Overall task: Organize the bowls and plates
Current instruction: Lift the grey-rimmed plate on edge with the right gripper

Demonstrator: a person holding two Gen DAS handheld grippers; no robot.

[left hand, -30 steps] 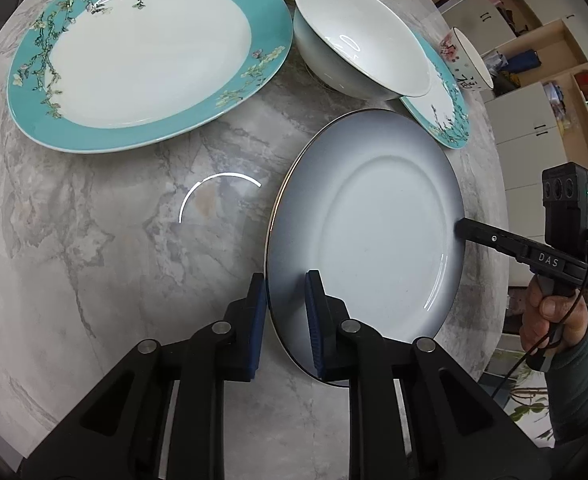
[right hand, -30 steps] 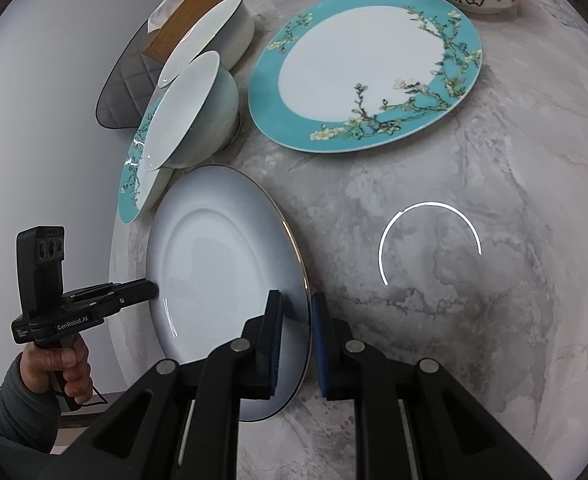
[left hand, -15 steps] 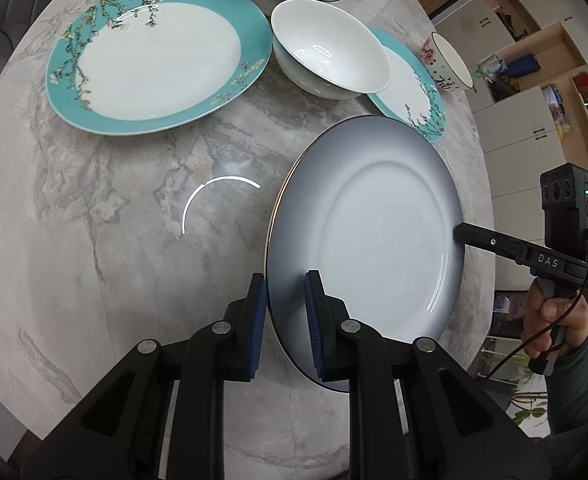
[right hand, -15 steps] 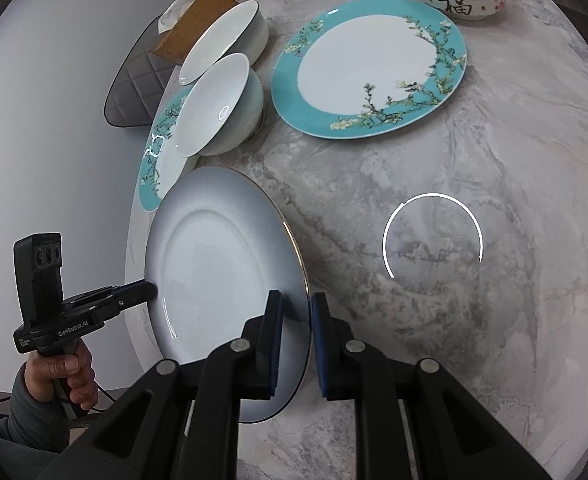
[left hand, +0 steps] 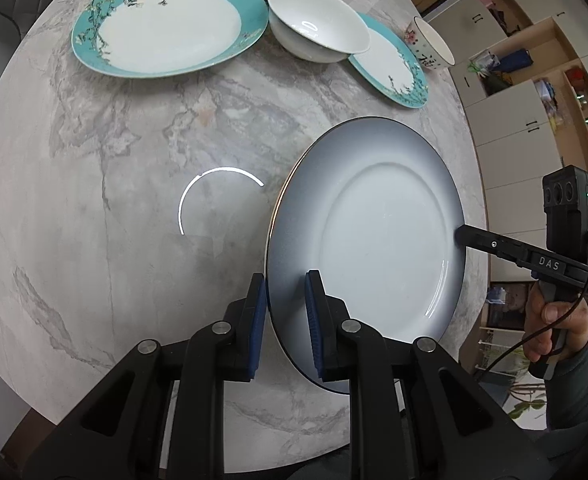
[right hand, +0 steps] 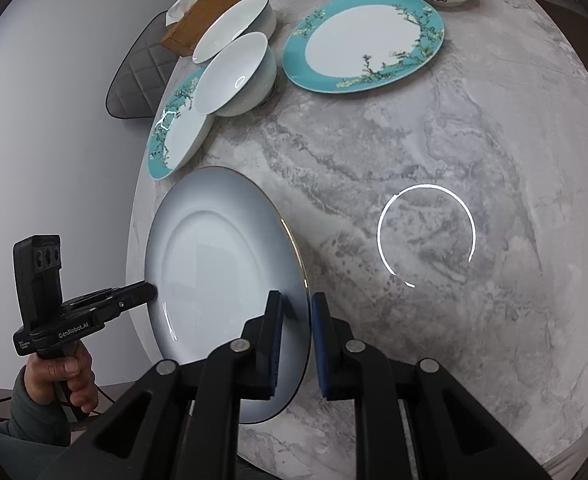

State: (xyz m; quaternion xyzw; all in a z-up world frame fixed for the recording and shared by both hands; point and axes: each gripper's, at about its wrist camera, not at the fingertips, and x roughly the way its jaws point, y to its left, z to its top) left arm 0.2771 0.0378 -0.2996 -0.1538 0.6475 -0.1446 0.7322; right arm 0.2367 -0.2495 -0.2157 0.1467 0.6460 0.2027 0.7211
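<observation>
The round grey-veined marble desk (left hand: 134,240) carries everything here, and places below are told from the big teal floral plate (left hand: 166,28) at its far side. Nearest the cameras, well apart from that plate, the wide grey-rimmed white ceramic plate (left hand: 373,240) is held clear of the desk, tilted, by both tongs at opposite edges. The left tongs (left hand: 284,312) are clamped on its near rim; the right tongs (right hand: 295,332) are clamped on the rim across from them. Just beside the teal plate stands a white porcelain bowl (left hand: 317,28), with a smaller teal plate (left hand: 393,68) beyond it. The held plate looks stiff, glazed, slippery and breakable, likely fairly heavy; the rim is the only sensible hold, and two opposite grips should keep it from swinging or sliding out
</observation>
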